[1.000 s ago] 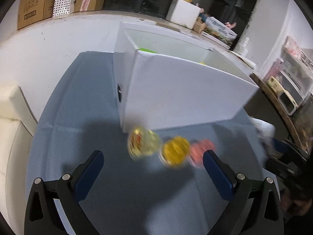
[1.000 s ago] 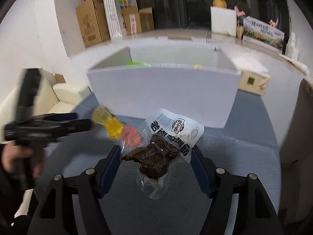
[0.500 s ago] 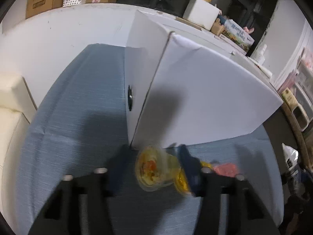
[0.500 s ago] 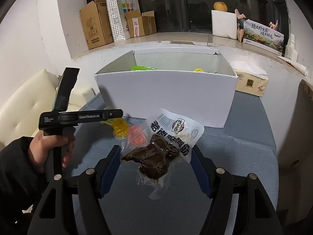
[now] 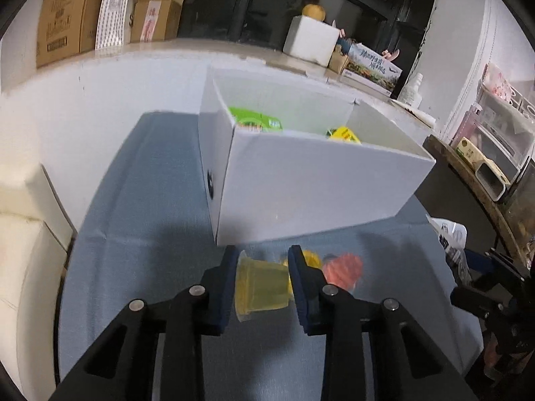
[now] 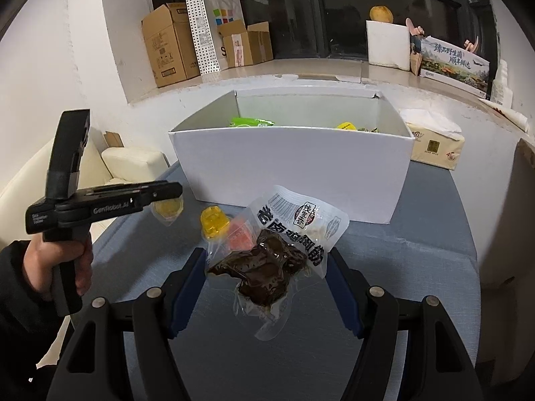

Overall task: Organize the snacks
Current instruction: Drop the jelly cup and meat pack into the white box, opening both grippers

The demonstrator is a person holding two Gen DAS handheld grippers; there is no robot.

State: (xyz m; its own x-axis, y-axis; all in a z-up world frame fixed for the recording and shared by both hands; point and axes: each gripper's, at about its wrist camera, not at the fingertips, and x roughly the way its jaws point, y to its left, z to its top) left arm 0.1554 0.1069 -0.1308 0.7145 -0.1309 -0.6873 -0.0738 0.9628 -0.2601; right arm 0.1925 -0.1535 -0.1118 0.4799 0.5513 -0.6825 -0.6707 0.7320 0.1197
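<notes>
My left gripper (image 5: pixel 262 267) is shut on a yellow jelly cup (image 5: pixel 260 287) and holds it just above the blue table, in front of the white box (image 5: pixel 317 183). The same cup (image 6: pixel 167 209) shows in the right wrist view under the left gripper (image 6: pixel 167 197). An orange-yellow jelly cup (image 6: pixel 214 222) and a red one (image 6: pixel 239 234) lie on the table (image 6: pixel 418 267). My right gripper (image 6: pixel 267 267) is open around a clear packet of dark braised meat (image 6: pixel 277 254) that lies on the table. The box holds a green packet (image 5: pixel 255 120) and a yellow snack (image 5: pixel 344 133).
A tissue pack (image 6: pixel 434 145) lies right of the box. A cream sofa (image 6: pixel 133 163) stands left of the table. Cardboard boxes (image 6: pixel 167 50) and a white foam box (image 6: pixel 388 43) stand on the ledge behind. A dark shelf (image 5: pixel 485 183) is at the right.
My left gripper went from wide open to shut on the yellow jelly cup and lifted it from the table. My right gripper stayed open over the meat packet.
</notes>
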